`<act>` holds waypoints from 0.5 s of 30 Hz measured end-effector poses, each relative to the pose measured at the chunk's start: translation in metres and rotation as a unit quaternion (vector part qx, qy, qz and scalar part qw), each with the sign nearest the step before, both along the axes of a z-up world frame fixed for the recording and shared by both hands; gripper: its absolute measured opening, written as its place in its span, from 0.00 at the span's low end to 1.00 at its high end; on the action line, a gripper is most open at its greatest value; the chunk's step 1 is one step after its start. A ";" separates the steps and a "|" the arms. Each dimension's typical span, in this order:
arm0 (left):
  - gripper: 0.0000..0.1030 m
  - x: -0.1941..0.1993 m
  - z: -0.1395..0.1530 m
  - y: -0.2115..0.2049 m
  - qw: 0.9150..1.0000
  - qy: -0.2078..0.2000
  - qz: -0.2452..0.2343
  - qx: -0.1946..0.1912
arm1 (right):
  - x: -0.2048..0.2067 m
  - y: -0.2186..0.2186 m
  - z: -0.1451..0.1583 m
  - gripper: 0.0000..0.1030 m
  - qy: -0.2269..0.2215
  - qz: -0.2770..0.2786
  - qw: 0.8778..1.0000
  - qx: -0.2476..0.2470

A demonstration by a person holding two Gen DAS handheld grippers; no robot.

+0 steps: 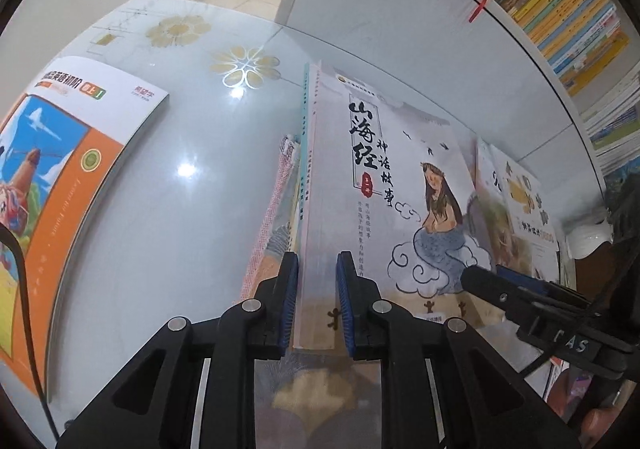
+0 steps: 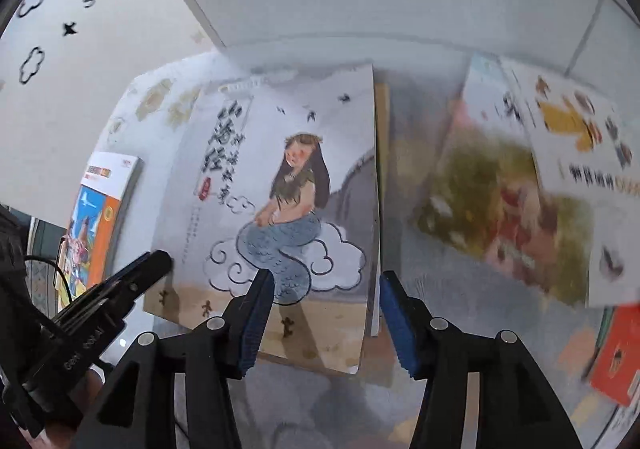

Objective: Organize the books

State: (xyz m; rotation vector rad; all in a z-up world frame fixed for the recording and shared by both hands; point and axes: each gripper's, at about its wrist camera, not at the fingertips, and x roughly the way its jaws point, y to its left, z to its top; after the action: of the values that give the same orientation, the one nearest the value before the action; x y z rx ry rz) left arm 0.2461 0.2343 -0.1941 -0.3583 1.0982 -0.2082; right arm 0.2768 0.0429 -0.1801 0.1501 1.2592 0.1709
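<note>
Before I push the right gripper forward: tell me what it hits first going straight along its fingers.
The right gripper is open, straddling the right edge of the mermaid-cover book, which the left gripper clamps at its spine. Straight ahead it would probably meet that edge first, then the white shelf panel behind. Depth is uncertain.

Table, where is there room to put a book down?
The glossy tabletop lies bare between the orange book on the left and the mermaid book the left gripper pinches. To the right it is crowded: overlapping books beside the open right gripper.
</note>
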 end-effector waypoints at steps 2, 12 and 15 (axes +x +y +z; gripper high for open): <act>0.15 -0.005 0.002 0.002 1.000 0.002 0.000 -0.005 | -0.001 -0.009 -0.009 0.50 0.028 0.001 1.000 0.011; 0.18 -0.074 0.034 -0.060 0.991 -0.015 -0.111 -0.069 | -0.172 -0.136 -0.002 0.50 0.014 -0.045 0.989 0.142; 0.18 -0.090 0.042 -0.129 0.978 -0.008 -0.183 -0.098 | -0.219 -0.190 0.002 0.50 0.001 -0.109 0.985 0.137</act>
State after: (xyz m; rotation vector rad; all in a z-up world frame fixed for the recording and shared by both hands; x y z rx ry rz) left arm 0.1562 0.1051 -0.1521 -0.3270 1.1256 -0.6492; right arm 0.0574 -0.1473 -0.1784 0.5238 1.2087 0.1542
